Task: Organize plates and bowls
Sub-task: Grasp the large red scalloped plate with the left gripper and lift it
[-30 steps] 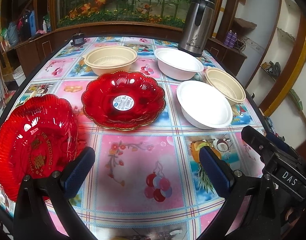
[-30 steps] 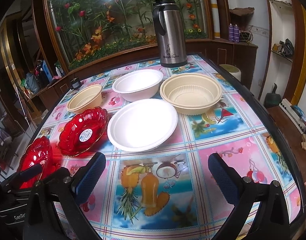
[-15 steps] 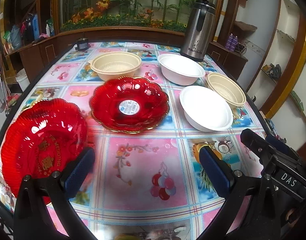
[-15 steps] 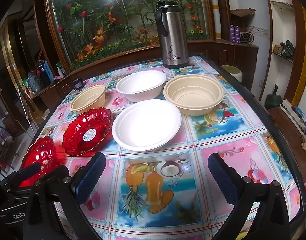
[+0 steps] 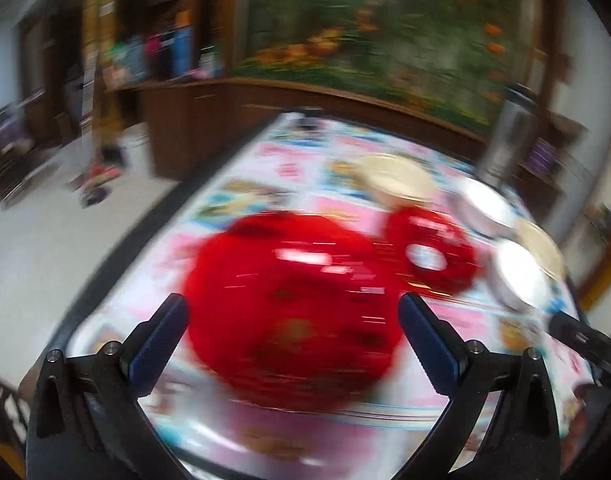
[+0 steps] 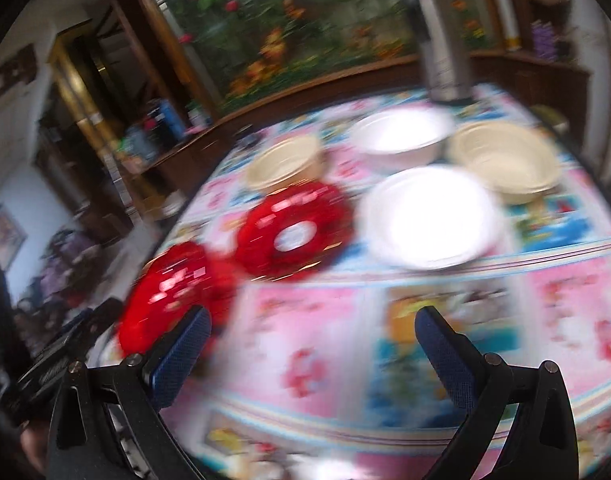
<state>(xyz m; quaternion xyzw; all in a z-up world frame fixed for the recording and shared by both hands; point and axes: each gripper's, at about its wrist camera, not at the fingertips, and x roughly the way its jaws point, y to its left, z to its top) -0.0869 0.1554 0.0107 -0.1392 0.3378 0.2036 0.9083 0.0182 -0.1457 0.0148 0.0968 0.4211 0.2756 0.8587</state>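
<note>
Nothing is stacking yet: left gripper (image 5: 292,330), fingers apart, is framing the near red plate (image 5: 289,304); right gripper (image 6: 311,354) is hanging apart, empty.

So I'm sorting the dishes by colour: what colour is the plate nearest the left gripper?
Red, a glossy see-through red plate; the left wrist view shows it best.

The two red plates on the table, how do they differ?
The near red plate lies by the table's edge, facing the open left gripper; the far red plate sits further in, beside the white plate. Only the far one shows a white centre sticker. Both are glossy red.
</note>
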